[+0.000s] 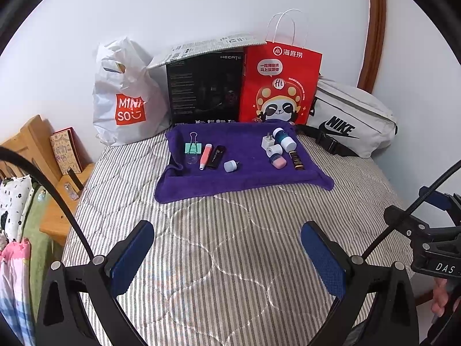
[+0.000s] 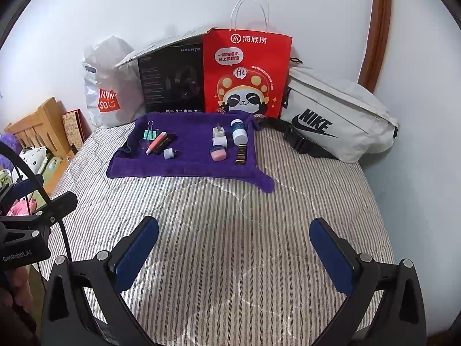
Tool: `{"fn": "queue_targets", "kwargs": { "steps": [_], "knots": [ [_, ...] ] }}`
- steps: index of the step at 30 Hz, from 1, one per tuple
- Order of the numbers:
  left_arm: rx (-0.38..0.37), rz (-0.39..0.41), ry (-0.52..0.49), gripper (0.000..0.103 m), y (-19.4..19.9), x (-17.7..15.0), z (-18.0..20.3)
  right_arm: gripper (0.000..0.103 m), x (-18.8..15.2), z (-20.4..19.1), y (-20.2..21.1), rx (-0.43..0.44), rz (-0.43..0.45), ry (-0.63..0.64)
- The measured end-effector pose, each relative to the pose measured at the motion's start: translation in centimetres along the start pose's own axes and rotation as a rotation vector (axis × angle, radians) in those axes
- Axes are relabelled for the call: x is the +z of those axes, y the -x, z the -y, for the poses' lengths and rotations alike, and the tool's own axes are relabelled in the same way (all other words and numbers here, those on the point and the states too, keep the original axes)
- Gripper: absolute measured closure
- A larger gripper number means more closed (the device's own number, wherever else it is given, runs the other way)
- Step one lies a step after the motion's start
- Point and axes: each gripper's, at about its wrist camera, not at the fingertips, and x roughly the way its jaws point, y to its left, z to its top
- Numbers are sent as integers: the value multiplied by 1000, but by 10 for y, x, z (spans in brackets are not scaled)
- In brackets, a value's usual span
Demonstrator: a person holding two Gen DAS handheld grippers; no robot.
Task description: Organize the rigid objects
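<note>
A purple towel [image 1: 245,173] [image 2: 190,167] lies on the striped bed. Its left group holds a green binder clip [image 1: 192,147] [image 2: 149,135], a pink pen [image 1: 205,156] [image 2: 156,142], a black stick [image 1: 216,157] and a small lavender plug [image 1: 230,165] [image 2: 168,153]. Its right group holds a white charger [image 1: 268,142] [image 2: 218,132], a blue-white bottle [image 1: 283,138] [image 2: 238,131], a pink eraser [image 1: 278,162] [image 2: 218,154] and a dark tube [image 1: 298,160] [image 2: 241,153]. My left gripper [image 1: 227,256] and right gripper [image 2: 234,255] hover open and empty over the bed, well short of the towel.
Behind the towel stand a white Miniso bag [image 1: 126,95], a black box [image 1: 206,86], a red paper bag [image 1: 281,83] [image 2: 245,75] and a white Nike pouch [image 1: 351,118] [image 2: 340,115]. A wooden headboard [image 1: 31,144] is at left. The right gripper's body [image 1: 426,239] shows in the left wrist view.
</note>
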Motion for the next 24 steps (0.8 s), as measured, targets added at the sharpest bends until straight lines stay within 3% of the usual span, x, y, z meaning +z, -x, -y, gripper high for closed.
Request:
{"fn": "queue_targets", "kwargs": {
  "steps": [24],
  "knots": [
    [1, 2, 4, 0, 1, 0, -2, 0, -2, 1, -1, 7, -8, 3]
  ]
}}
